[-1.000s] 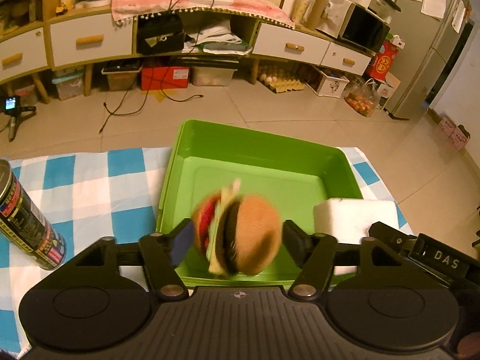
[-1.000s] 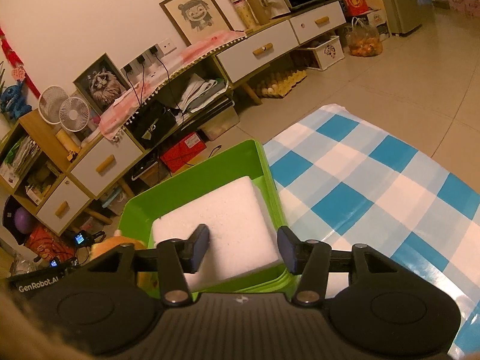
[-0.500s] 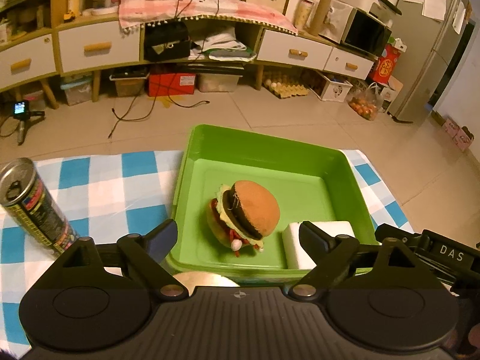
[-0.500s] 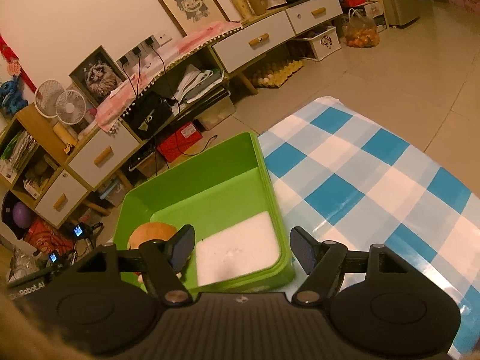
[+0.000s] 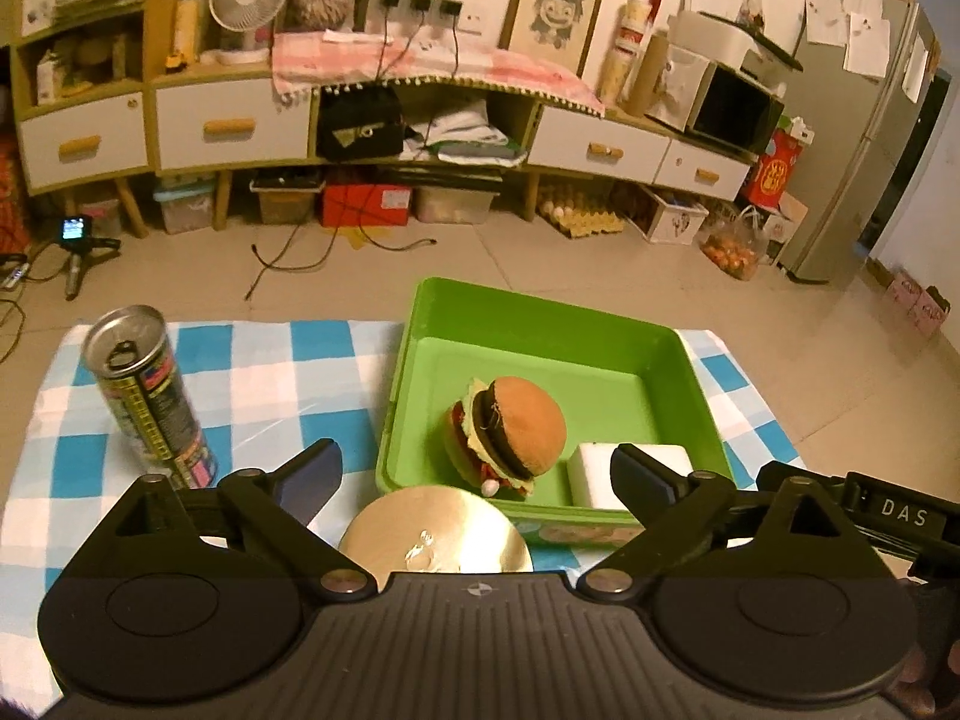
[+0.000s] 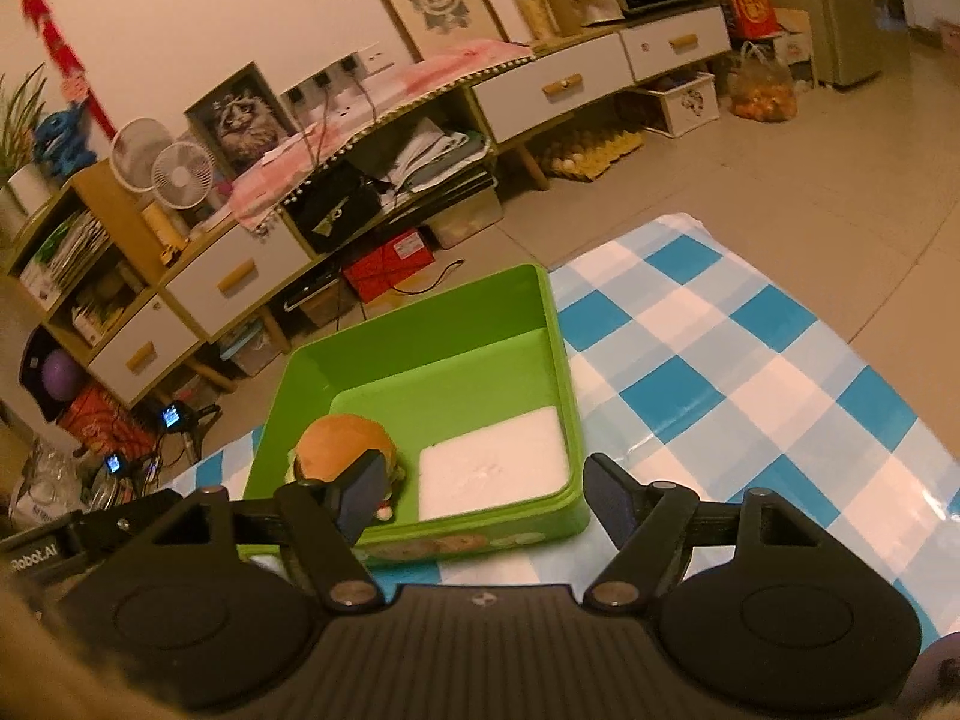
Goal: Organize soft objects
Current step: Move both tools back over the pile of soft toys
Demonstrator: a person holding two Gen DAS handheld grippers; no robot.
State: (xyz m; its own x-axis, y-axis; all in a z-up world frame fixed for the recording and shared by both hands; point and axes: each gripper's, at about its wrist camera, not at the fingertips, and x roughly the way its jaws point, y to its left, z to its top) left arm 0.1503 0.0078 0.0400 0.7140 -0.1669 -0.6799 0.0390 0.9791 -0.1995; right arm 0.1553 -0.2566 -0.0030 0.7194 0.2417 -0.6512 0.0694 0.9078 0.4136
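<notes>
A plush hamburger (image 5: 510, 432) lies tilted on its side in the green bin (image 5: 540, 312), near the front wall. A white sponge block (image 5: 600, 468) lies beside it at the bin's front right corner. In the right wrist view the hamburger (image 6: 345, 441) and the sponge block (image 6: 492, 462) lie side by side in the bin (image 6: 420, 312). My left gripper (image 5: 474, 477) is open and empty, held back from the bin's front edge. My right gripper (image 6: 486, 498) is open and empty, just before the bin's front wall.
An upright drink can (image 5: 147, 396) stands on the blue-and-white checked cloth (image 5: 264, 384) left of the bin. A round gold lid (image 5: 435, 540) sits just under my left gripper. The cloth (image 6: 750, 372) stretches to the right of the bin. Cabinets and floor clutter lie beyond.
Both grippers opened, dropping the hamburger and the sponge block into the bin, then drew back toward me. The can and gold lid came into fuller view.
</notes>
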